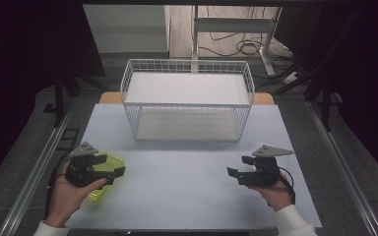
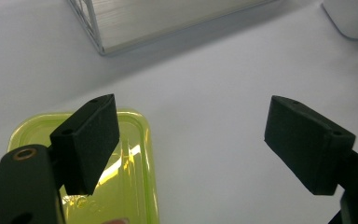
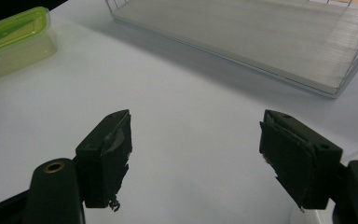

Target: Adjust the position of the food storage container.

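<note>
Table (image 1: pixel 192 182), pale grey-white top, taking up most of the high view, its surface bare between the two hands. White wire basket shelf (image 1: pixel 187 101), two tiers with a flat white board on each level, standing at the far middle of the table, well apart from both grippers; its lower corner appears at the top of the left gripper view (image 2: pixel 121 23) and its lower board across the top of the right gripper view (image 3: pixel 261 42). Yellow-green plastic container (image 1: pixel 109 169), translucent, lidded, rectangular with rounded corners, resting on the table at the near left, directly under the left gripper; in the left gripper view (image 2: pixel 135 163) one jaw hangs above its lid without visibly pressing on it, the other jaw over bare table. Left gripper (image 1: pixel 109 169), black, grey three-cornered plate on top, held in the left hand (image 1: pixel 71 196), jaws spread wide, nothing pinched. Right gripper (image 1: pixel 240 167), same make, held in the right hand (image 1: pixel 278 194) at the near right, jaws likewise spread wide over bare table, nothing between them
</note>
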Demonstrator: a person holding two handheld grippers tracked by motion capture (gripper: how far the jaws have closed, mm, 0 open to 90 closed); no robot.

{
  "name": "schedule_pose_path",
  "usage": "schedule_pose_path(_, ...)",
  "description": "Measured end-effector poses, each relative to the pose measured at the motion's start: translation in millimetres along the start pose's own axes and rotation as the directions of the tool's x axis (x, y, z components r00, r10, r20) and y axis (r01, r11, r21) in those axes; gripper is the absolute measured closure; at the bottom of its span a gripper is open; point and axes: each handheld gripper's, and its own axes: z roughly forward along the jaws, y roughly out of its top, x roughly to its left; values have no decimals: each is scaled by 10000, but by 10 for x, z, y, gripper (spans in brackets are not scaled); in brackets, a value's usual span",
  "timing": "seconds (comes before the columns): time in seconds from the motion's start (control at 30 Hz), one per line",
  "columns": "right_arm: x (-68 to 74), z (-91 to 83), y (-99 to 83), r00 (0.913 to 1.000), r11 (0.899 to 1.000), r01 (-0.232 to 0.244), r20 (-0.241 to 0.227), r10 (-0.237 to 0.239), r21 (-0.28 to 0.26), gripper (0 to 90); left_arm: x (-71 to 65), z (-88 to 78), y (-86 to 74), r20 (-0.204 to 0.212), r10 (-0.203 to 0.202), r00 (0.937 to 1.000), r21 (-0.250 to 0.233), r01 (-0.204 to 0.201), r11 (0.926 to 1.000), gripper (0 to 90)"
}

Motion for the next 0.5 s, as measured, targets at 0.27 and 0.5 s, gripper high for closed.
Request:
schedule_pose_path(0.27,15,45,-2,9999,9994,114,116,-118,340,253,13,35,17,45,-109,9999,143,108,9998,177)
schedule_pose_path(0.5,50,24,-4,9996,9989,191,222,-201,437,254,57,-52,35,22,-241,9997,-11,241,9997,178)
